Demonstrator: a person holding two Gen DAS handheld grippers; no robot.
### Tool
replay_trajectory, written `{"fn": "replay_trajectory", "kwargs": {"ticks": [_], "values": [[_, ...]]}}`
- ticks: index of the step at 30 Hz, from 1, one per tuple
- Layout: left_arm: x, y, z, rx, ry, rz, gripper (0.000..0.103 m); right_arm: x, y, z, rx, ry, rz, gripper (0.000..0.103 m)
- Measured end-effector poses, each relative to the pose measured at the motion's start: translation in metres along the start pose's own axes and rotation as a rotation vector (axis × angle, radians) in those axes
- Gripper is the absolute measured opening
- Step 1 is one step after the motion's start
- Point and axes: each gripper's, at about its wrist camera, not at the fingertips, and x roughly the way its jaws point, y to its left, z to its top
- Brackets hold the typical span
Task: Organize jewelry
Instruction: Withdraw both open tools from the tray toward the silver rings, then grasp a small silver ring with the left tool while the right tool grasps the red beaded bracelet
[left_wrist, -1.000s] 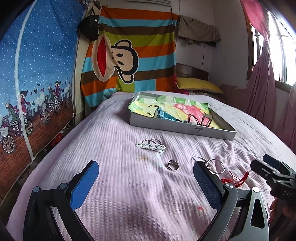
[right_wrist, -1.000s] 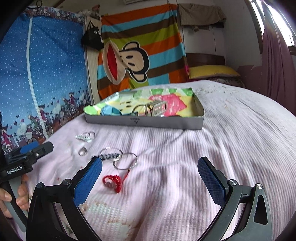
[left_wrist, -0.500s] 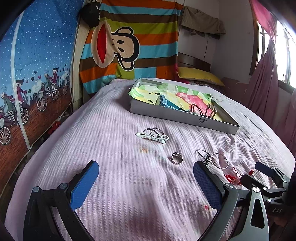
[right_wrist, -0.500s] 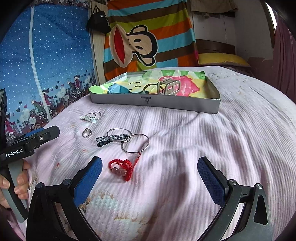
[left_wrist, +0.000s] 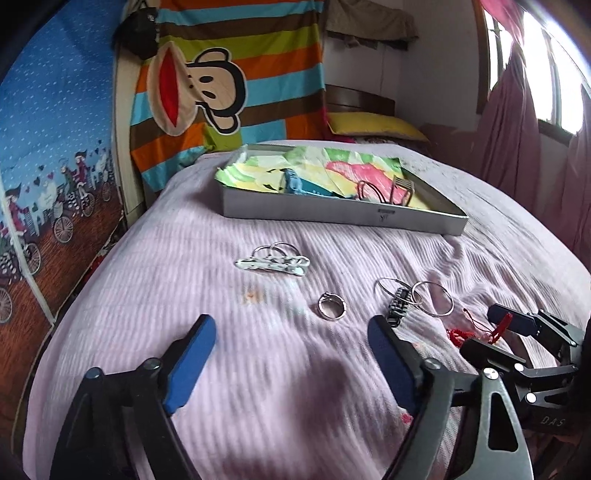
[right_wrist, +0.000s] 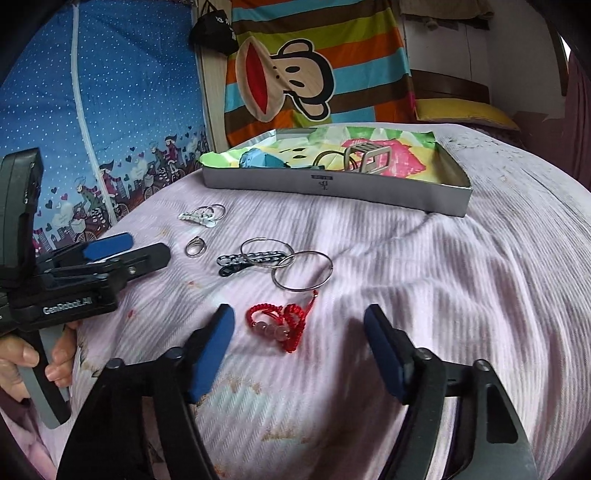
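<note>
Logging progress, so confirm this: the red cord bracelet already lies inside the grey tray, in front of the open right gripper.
Wrong place. The red cord bracelet lies on the pink bedspread, not in the grey tray. It is in front of the open right gripper, as the right wrist view shows.

Left tongs (left_wrist: 291, 356) spread wide, empty, low over bed. Right tongs (right_wrist: 299, 345) likewise gaping, empty — tips angled down. Hand (right_wrist: 27, 363) grips left tongs' handle — fingers curled around grey trigger.
</note>
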Motion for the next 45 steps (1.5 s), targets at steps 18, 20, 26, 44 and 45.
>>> {"fn": "replay_trajectory", "kwargs": {"ticks": [18, 20, 26, 44, 45], "values": [[0.037, -0.011, 0.012, 0.049, 0.108, -0.098, 0.04, 0.005, 0.002, -0.002, 0.033, 0.004, 0.047, 0.033], [0.037, -0.012, 0.011, 0.051, 0.109, -0.091, 0.034, 0.006, 0.003, -0.003, 0.035, 0.006, 0.049, 0.032], [0.035, -0.011, 0.006, 0.043, 0.102, -0.114, 0.021, 0.006, 0.005, -0.004, 0.023, 0.013, 0.058, 0.026], [0.035, -0.016, 0.0, 0.042, 0.11, -0.161, 0.011, 0.012, 0.007, -0.005, 0.031, 0.053, 0.046, 0.014], [0.035, -0.015, 0.0, 0.039, 0.11, -0.165, 0.011, 0.012, 0.006, -0.005, 0.034, 0.053, 0.046, 0.014]]}}
